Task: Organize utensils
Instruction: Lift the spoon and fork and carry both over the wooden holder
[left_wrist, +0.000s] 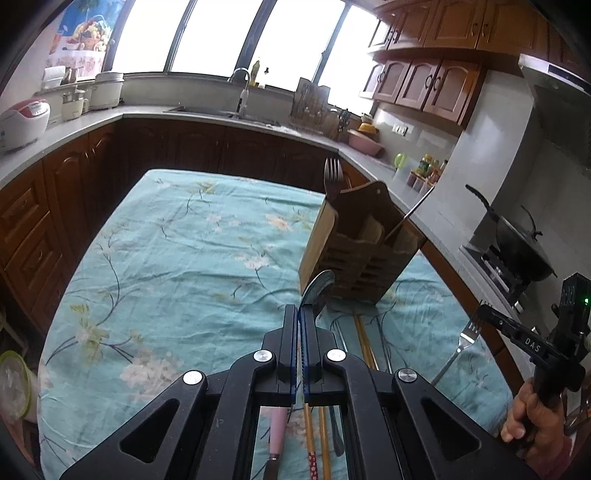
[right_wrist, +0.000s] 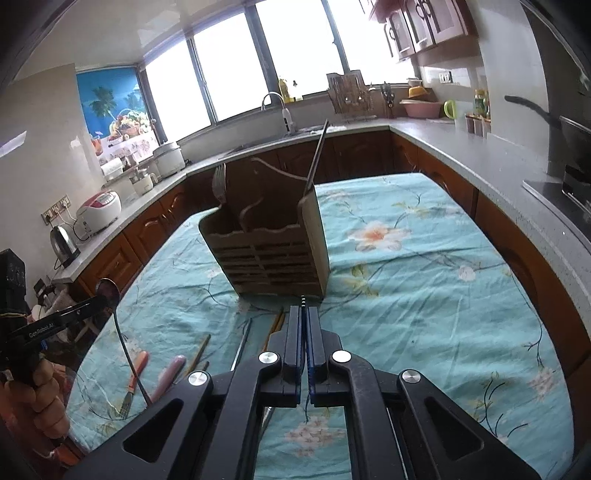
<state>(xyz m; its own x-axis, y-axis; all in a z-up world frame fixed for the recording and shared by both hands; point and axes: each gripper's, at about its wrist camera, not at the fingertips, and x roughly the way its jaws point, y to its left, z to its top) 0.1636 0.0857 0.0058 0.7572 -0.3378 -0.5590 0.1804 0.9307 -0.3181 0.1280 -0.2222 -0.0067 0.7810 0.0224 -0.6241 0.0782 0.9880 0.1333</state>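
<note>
A wooden utensil holder (left_wrist: 360, 251) stands on the floral tablecloth, also in the right wrist view (right_wrist: 273, 247); a fork (left_wrist: 332, 175) and a thin metal handle (left_wrist: 410, 216) stick out of it. My left gripper (left_wrist: 300, 314) is shut on a metal spoon (left_wrist: 317, 290), held just before the holder; the spoon shows in the right wrist view (right_wrist: 108, 290). My right gripper (right_wrist: 303, 314) is shut on a metal fork (left_wrist: 466, 338), whose tines show edge-on at its fingertips. Chopsticks (left_wrist: 364, 341), a pink-handled knife (right_wrist: 170, 371) and an orange-handled fork (right_wrist: 135, 374) lie on the cloth.
The table (right_wrist: 424, 280) is ringed by counters with brown cabinets. A rice cooker (left_wrist: 22, 123), a kettle (right_wrist: 64, 245), a sink tap (left_wrist: 242, 85) and a wok on the stove (left_wrist: 517, 243) stand on them. A lidded container (left_wrist: 14, 384) sits at the left.
</note>
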